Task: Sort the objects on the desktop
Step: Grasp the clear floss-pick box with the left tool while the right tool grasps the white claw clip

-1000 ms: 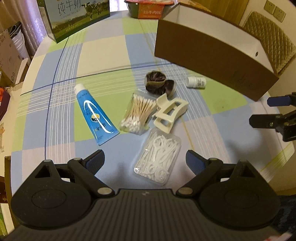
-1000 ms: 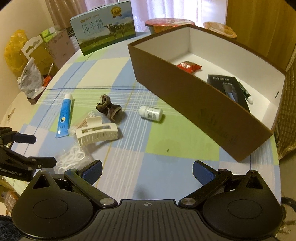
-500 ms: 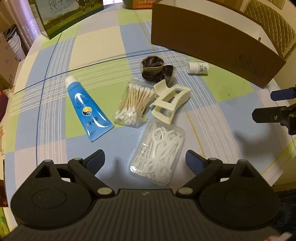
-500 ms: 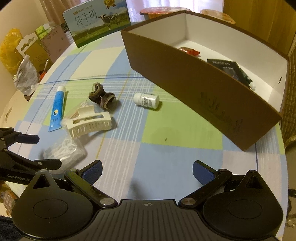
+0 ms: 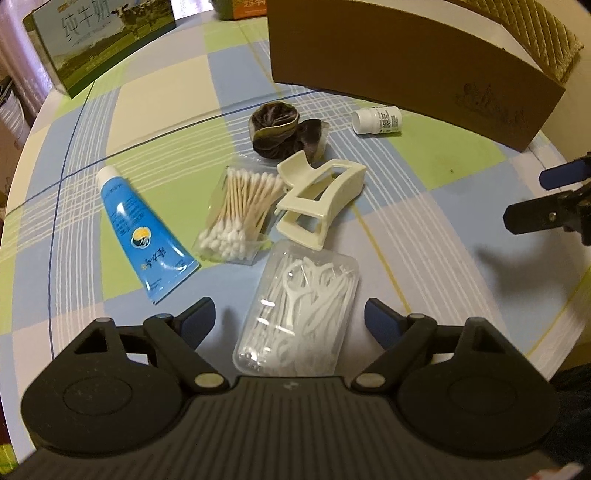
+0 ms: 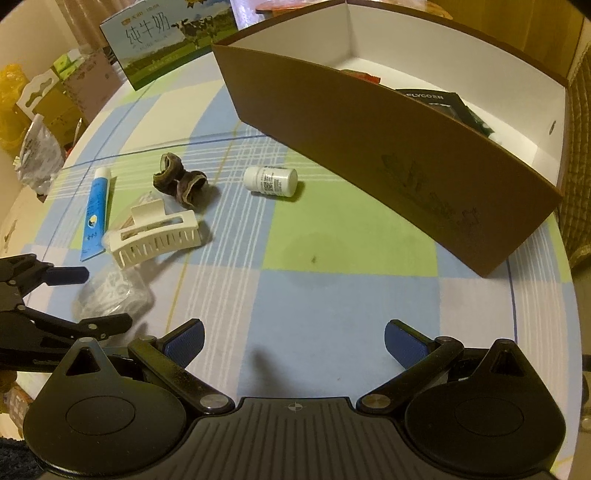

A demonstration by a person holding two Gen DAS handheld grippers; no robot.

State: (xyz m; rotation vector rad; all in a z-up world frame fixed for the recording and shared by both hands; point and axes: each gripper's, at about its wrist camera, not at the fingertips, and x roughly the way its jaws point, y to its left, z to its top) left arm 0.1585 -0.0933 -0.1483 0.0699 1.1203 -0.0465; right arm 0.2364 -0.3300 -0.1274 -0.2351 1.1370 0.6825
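Note:
My left gripper [image 5: 288, 317] hovers low over a clear box of white floss picks [image 5: 299, 310]. Its jaws are closing with the box between them, and the pads stand just clear of its sides. Beyond lie a blue toothpaste tube [image 5: 140, 229], a bag of cotton swabs [image 5: 240, 214], a cream hair claw clip [image 5: 319, 195], a dark scrunchie [image 5: 284, 129] and a small white bottle [image 5: 376, 120]. My right gripper [image 6: 294, 341] is open over bare tablecloth, with nothing between its fingers. The white bottle [image 6: 271, 181] lies ahead of it.
A long brown box [image 6: 388, 147] with a white inside stands at the back right, holding a black packet [image 6: 439, 101] and a red item. A milk carton [image 6: 166, 33] stands at the far edge. The round table's edge [image 6: 569, 295] curves close on the right.
Both grippers have sunk toward the table. The left one has come down over the floss box and its jaws have narrowed around it.

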